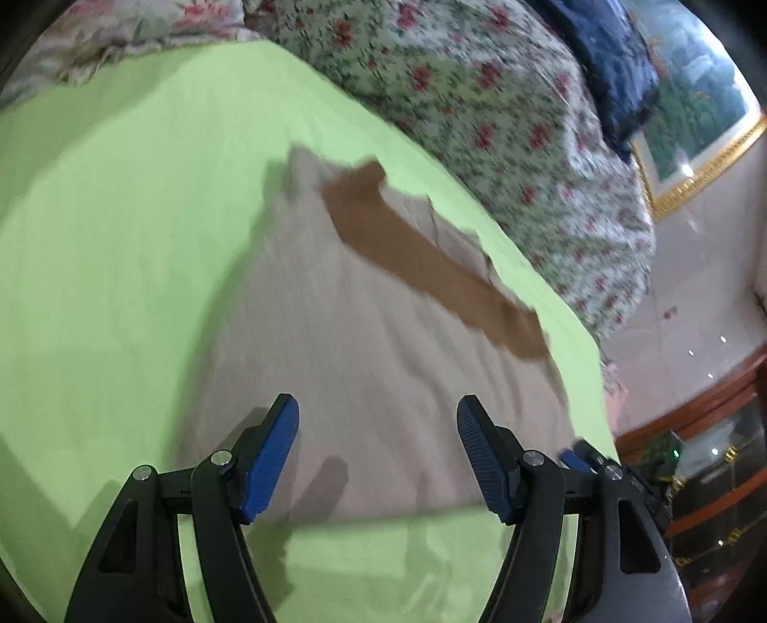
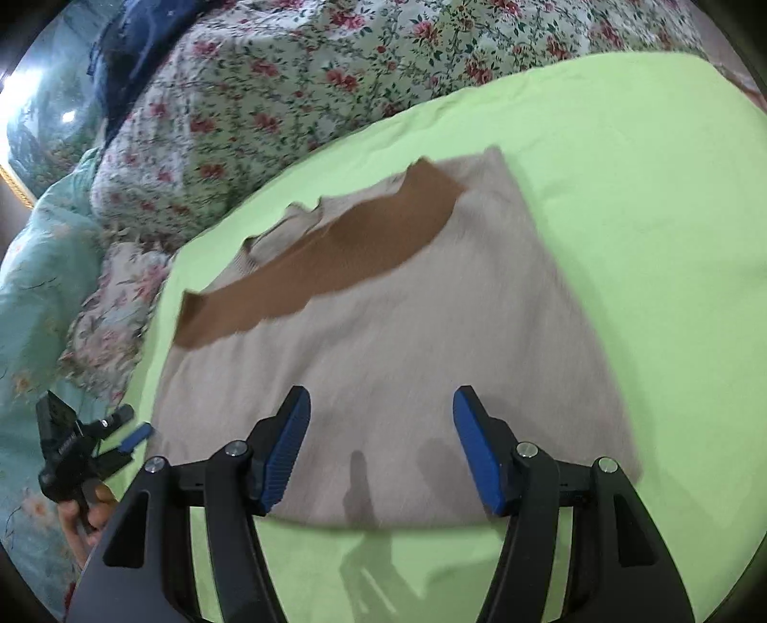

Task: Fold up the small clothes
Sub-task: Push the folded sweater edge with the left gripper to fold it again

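Note:
A beige garment (image 1: 359, 311) (image 2: 407, 335) lies flat on the green sheet (image 1: 120, 239) (image 2: 647, 215), with a brown band (image 1: 422, 259) (image 2: 335, 259) running across its far part. My left gripper (image 1: 377, 407) hovers open over the garment's near edge with nothing between its blue pads. My right gripper (image 2: 382, 398) is also open and empty above the near edge. In the right wrist view, the left gripper (image 2: 128, 425) appears at the far left off the garment's corner, held by a hand (image 2: 81, 517).
A floral quilt (image 1: 479, 96) (image 2: 287, 72) is bunched along the sheet's far side, with a navy cloth (image 1: 609, 62) (image 2: 134, 33) on it. A teal floral cloth (image 2: 38, 268) lies beside the sheet. Beyond the bed are a framed picture (image 1: 700, 129) and a wooden cabinet (image 1: 709, 455).

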